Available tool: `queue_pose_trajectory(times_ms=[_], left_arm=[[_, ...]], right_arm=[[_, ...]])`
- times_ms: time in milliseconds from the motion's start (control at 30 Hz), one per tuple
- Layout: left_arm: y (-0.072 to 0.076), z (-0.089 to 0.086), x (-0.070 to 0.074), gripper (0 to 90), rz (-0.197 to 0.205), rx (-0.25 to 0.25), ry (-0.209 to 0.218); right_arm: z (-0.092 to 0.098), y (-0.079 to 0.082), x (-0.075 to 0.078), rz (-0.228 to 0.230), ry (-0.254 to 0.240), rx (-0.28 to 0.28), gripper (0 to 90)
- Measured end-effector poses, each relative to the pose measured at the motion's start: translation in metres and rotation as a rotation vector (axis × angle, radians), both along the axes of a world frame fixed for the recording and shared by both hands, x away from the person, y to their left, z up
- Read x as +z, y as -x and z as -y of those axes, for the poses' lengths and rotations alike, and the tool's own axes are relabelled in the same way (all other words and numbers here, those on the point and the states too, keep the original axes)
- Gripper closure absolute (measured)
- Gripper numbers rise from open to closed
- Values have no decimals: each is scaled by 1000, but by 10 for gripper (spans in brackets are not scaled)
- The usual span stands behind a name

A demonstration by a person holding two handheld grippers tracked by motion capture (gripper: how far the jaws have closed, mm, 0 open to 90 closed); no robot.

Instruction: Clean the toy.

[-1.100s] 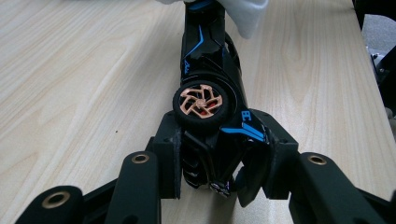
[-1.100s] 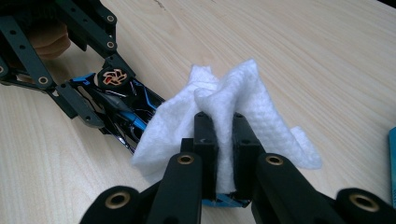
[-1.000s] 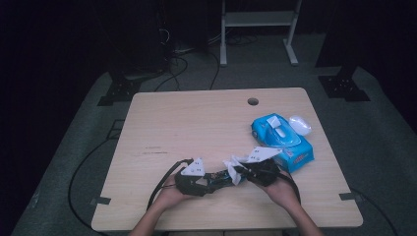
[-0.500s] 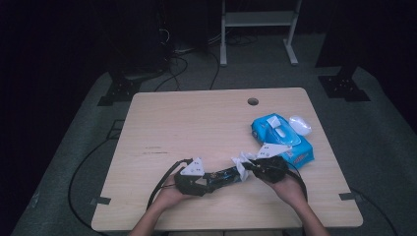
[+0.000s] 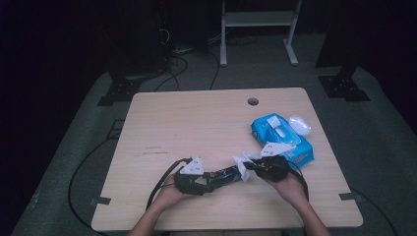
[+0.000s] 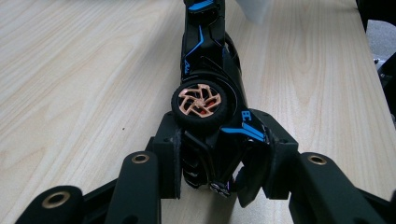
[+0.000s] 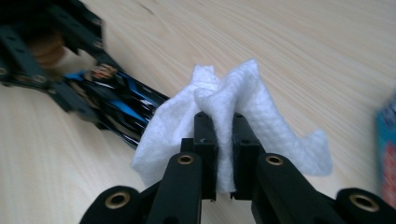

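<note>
From the high view, we see the table (image 5: 196, 128) with both hands at its near edge. The left gripper (image 5: 209, 179) lies left of centre and holds a black and blue toy car (image 5: 223, 174), which stretches rightward from its jaws toward the right gripper (image 5: 246, 167). That gripper holds a white wipe (image 5: 241, 165) which sits at the car's right end, touching it or just beside it. Farther right, past the right hand, lies a blue pack of wipes (image 5: 280, 137), with a small white lid (image 5: 300, 125) at its far right corner.

In the left gripper view, we look along the jaws of the left gripper (image 6: 212, 170), which are drawn in narrow and clamp one end of the toy car (image 6: 208, 60). The car lies on its side between the pads, a copper-spoked wheel (image 6: 199, 103) facing up just beyond the fingertips, and its body runs away from us over the table (image 6: 84, 70).

In the right gripper view, the jaws of the right gripper (image 7: 219, 126) stand almost together, pinching a bunched fold of the white wipe (image 7: 233, 112), which spills out on both sides of them. The toy car (image 7: 116, 107) lies to the left, its end against or under the wipe's edge, with the left gripper (image 7: 70, 100) blurred beyond it.
</note>
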State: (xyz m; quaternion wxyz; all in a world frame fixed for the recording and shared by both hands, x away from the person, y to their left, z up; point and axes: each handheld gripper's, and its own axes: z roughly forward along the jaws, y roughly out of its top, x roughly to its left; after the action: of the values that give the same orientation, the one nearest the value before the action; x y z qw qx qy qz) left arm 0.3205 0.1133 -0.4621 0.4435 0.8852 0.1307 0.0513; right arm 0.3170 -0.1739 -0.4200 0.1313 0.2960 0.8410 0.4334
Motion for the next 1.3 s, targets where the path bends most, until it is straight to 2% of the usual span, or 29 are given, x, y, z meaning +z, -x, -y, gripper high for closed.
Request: queue_pose_trajectory(times_ms=[33,100,133,167,233,267,300,367,467,533,600,633,667,700,733,767,833,867,900,967,1000,1033,1067,1100,1167,1233,1267,1300], left_arm=[[0,1,0,581,1,1,1],[0,2,0,581,2,1,-1],[0,2,0,581,2,1,-1],[0,2,0,581,1,2,1],[0,2,0,581,-2,3,2],[0,2,0,581,-4,3,3],[0,1,0,581,-4,3,5],[0,1,0,581,-4,2,5],[0,1,-1,581,-4,2,6],[0,2,-1,581,-2,4,6],[0,2,0,580,-3,1,4],[-1,2,-1,581,-4,2,6],[-1,2,-1,581,-4,2,6],[-1,2,-1,581,-4,3,5],[-1,2,-1,581,-4,3,5],[0,2,-1,581,-3,4,7],[0,2,-1,581,-2,4,7],[0,2,-1,581,0,4,6],[0,2,-1,581,0,3,5],[-1,1,-1,581,1,0,5],[-1,1,-1,581,1,0,5],[0,1,-1,581,1,1,5],[0,1,-1,581,2,1,6],[-1,1,0,581,2,0,5],[-1,1,0,581,5,-1,1],[-1,1,0,581,9,-2,-4],[-1,1,0,581,9,-2,-4],[-1,0,0,581,7,0,-2]], right_arm=[[-13,1,0,8,13,29,834],[-26,2,-1,8,17,53,833],[-26,2,-1,8,17,53,833],[-41,3,-1,2,12,88,833],[-58,6,-2,-2,11,132,834],[-58,6,-2,-2,11,132,834],[-72,9,-3,8,10,161,833],[-79,10,-2,16,21,175,833],[-77,9,-1,22,35,171,833],[-66,5,-1,32,53,132,834],[-60,4,-2,20,36,110,834],[-63,7,-4,16,7,122,833],[-63,7,-4,16,7,122,833],[-73,13,-6,4,-25,169,833],[-73,13,-6,4,-25,169,833],[-82,15,-4,10,-11,201,833],[-82,15,-4,8,-7,202,834],[-75,12,-3,19,6,175,833],[-75,12,-3,19,6,175,833],[-57,7,-2,24,26,121,833],[-57,7,-2,24,26,121,833],[-40,4,-2,23,32,79,834],[-40,4,-2,23,32,79,834],[-23,0,0,16,20,34,834],[-16,-1,1,19,25,14,834],[3,-5,1,-1,2,-29,833],[3,-5,1,-1,2,-29,833],[9,-6,1,-4,17,-53,833]])
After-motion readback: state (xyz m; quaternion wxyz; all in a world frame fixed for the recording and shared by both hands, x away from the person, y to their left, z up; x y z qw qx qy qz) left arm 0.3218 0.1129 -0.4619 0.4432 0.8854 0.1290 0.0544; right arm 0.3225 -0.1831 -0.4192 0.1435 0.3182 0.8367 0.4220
